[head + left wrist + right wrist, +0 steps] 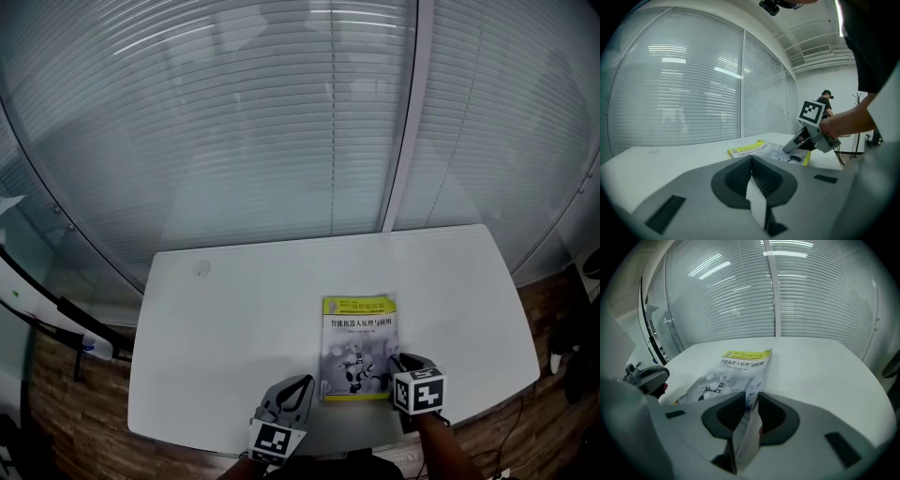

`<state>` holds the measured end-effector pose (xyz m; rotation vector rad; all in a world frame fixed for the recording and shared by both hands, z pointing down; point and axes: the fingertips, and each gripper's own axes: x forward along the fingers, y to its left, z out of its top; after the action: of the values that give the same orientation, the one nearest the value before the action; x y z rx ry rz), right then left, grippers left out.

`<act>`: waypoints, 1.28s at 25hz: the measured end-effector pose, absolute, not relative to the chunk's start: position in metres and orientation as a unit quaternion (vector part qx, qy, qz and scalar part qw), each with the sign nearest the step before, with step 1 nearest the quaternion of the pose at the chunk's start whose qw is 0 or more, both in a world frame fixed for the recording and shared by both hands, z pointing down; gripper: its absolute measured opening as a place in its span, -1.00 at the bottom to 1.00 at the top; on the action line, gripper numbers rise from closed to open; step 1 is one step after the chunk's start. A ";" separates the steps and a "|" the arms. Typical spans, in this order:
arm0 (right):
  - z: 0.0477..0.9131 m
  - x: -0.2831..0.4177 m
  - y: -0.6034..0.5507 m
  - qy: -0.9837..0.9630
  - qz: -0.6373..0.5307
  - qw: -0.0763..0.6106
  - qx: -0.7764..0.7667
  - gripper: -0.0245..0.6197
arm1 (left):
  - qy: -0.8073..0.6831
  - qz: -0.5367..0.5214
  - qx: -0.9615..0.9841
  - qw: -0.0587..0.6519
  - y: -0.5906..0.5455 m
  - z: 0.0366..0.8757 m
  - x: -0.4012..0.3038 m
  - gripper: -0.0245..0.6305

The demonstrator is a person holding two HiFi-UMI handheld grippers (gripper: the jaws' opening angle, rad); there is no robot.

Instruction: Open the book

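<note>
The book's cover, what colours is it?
The book has a yellow top band above a grey robot picture, clearest in the head view.

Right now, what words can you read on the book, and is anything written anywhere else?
"智能机器人原理与应用": the big title on the cover of the book, as best it can be read.
Yellow band at the cover's top: print too small to read.
Line under the title: too small to read.
Left marker cube and right marker cube: black-and-white square patterns, no words.
</note>
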<state>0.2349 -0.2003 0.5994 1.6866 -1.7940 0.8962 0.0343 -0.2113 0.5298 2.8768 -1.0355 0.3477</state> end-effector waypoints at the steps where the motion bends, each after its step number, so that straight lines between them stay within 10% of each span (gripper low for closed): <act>1: 0.596 0.235 -0.202 -0.662 0.324 0.260 0.624 -0.64 | -0.338 0.113 0.934 0.035 -0.212 0.528 0.033 -0.90; 32: 0.525 0.191 -0.217 -0.682 0.253 0.226 0.648 -0.80 | -0.372 0.083 0.923 0.063 -0.227 0.528 -0.025 -0.90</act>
<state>0.1914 -0.2173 0.5252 1.7880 -1.8792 0.6973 -0.0245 -0.2274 0.5281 2.7869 -1.1224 0.2493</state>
